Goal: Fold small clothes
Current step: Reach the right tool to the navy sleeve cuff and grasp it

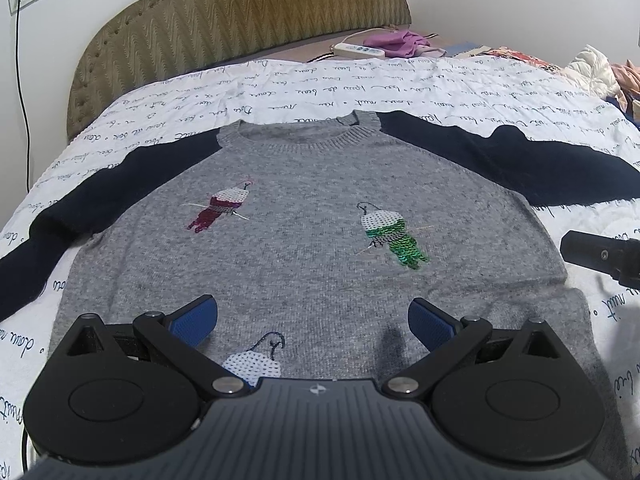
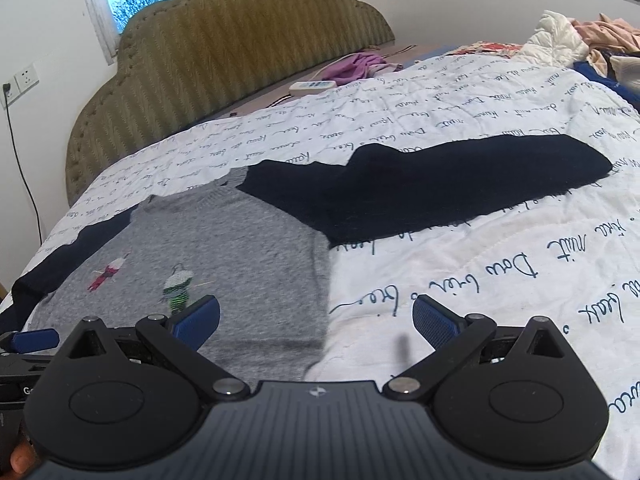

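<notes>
Looking at a sweater [image 1: 304, 232] spread flat and face up on the quilt [image 1: 400, 84], grey body, both dark sleeves flung wide, so by my reading no fold has been made yet and the whole job lies ahead: sleeves in, sides over, hem up. The left gripper [image 1: 313, 320] hovers over the hem end of the body, its blue pads [image 1: 192, 320] spread wide with nothing between them, the neckline well ahead of it and a sleeve running off to either side. The right gripper [image 2: 316, 322] is spread wide too, empty, poised right over the garment's side edge: grey knit under one pad, bare quilt under the other, the right sleeve [image 2: 440, 188] stretched out ahead of it. Whether either tool is brushing the fabric or just above it, I can't quite tell from these low angles. Both point toward the headboard [image 2: 240, 60].
</notes>
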Tool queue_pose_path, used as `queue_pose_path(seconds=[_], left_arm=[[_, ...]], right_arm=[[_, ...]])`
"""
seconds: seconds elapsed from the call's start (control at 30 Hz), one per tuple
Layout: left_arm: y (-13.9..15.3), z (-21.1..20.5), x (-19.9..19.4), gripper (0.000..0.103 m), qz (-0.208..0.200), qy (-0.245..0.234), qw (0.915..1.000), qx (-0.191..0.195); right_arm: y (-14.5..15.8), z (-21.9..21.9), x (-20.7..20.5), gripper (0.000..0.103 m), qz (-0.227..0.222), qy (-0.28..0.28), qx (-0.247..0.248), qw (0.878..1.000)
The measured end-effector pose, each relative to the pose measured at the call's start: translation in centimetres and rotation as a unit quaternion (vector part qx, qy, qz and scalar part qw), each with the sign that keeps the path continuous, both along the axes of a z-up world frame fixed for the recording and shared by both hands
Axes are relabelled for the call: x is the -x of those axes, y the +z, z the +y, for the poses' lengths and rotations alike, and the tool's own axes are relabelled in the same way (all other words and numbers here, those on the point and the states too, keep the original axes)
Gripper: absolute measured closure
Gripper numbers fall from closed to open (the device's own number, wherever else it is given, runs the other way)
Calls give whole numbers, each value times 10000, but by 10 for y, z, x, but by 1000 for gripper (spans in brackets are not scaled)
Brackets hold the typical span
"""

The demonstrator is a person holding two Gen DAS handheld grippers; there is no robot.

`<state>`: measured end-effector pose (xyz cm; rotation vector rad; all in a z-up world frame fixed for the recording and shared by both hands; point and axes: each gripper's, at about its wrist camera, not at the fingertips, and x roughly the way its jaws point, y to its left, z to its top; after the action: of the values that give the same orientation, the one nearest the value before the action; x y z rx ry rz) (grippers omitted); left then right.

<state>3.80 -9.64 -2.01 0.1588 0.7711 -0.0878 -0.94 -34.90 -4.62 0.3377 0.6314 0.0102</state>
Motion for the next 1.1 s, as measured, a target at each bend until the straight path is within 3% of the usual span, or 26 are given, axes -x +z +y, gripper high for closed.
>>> queue_pose_path(seconds=[0.77,0.93,1.1], left_arm=[[-7,-9,-17,0,54,-50,10000,-19],[-7,-8,-18,0,-50,-25,10000,7],[-10,-8,-21,0,-19,-47,10000,-6]], right_arm=[[-6,-26,-12,0,70,-288,-72,9995],[-14,-54,-14,0,16,-586,-424,9974],[-27,-107,-23,0,79,-1179,-1209,9856]])
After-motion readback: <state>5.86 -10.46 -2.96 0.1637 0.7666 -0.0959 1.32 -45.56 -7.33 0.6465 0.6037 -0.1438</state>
